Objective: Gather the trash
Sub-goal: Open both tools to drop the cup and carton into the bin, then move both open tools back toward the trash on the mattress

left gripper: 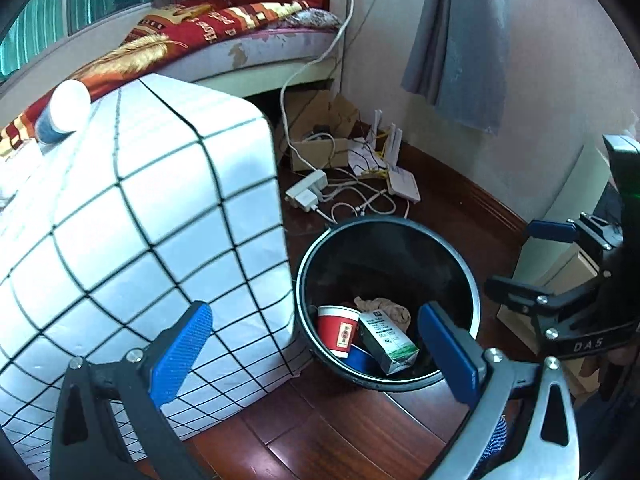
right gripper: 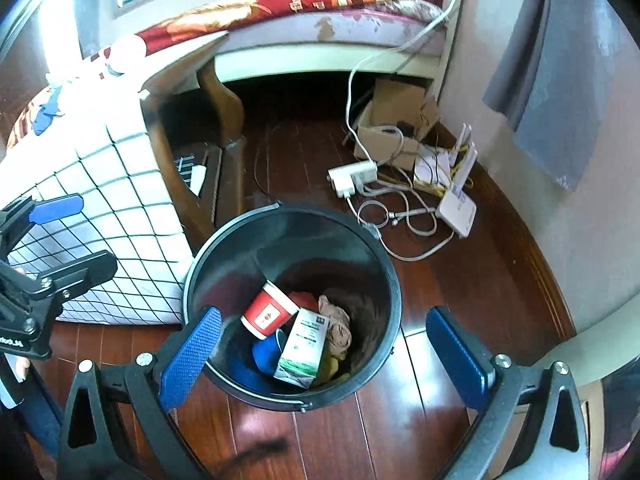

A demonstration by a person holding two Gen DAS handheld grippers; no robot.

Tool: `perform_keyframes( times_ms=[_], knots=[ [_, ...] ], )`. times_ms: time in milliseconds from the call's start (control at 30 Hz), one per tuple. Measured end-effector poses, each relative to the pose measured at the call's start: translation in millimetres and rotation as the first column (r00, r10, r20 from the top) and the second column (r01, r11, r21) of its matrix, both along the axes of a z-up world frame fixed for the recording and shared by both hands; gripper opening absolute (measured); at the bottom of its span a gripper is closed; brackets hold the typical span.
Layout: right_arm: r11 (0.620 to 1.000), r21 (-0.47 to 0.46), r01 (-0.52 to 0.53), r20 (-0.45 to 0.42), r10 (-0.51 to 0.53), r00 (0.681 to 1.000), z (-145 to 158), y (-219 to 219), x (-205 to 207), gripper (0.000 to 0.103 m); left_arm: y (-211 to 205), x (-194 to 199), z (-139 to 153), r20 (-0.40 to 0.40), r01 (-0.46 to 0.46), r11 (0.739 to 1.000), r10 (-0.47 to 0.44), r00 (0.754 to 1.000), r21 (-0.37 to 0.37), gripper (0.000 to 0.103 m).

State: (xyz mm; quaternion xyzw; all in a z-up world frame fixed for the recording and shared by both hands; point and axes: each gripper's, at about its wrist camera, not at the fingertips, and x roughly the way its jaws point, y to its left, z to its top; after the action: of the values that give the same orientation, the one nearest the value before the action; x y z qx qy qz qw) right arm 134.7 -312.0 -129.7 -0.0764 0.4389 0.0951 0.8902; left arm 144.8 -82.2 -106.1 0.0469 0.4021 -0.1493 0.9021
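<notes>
Cup (right gripper: 269, 312) and carton (right gripper: 301, 353) in bin (right gripper: 292, 216), beside draped table (right gripper: 100, 216), cables (right gripper: 384, 216) behind.

Daylight is admitted from the curtained window (left gripper: 36, 12) at the far left, and the white checked tablecloth (left gripper: 132, 216) is bleached by it. The black round plastic bin (right gripper: 224, 256) is left shadowed inside. Glare is thrown on the red-brown wooden floor (right gripper: 432, 280). Straight lines are bowed near the dark, vignetted edges, where slight blur is seen.

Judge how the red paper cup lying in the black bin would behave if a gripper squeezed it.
The red paper cup looks thin-walled, so it would probably crush easily. It appears empty, so likely light. Lying on its side among the black bin's other trash, it may slip aside.
</notes>
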Motion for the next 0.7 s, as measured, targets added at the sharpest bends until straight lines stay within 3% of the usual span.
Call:
perform_keyframes(
  times_ms=[300,700],
  knots=[
    [0.999,0.042,-0.030,0.081,0.027,0.996,37,20,-11,0.103,28,-13,26,0.054,-0.060,0.998,0.061,0.997,-0.019,0.103],
    [0.989,0.070,-0.129,0.156,0.117,0.981,64,70,-11,0.103,81,-27,51,0.106,-0.171,0.985,0.174,0.979,-0.035,0.103]
  ],
)
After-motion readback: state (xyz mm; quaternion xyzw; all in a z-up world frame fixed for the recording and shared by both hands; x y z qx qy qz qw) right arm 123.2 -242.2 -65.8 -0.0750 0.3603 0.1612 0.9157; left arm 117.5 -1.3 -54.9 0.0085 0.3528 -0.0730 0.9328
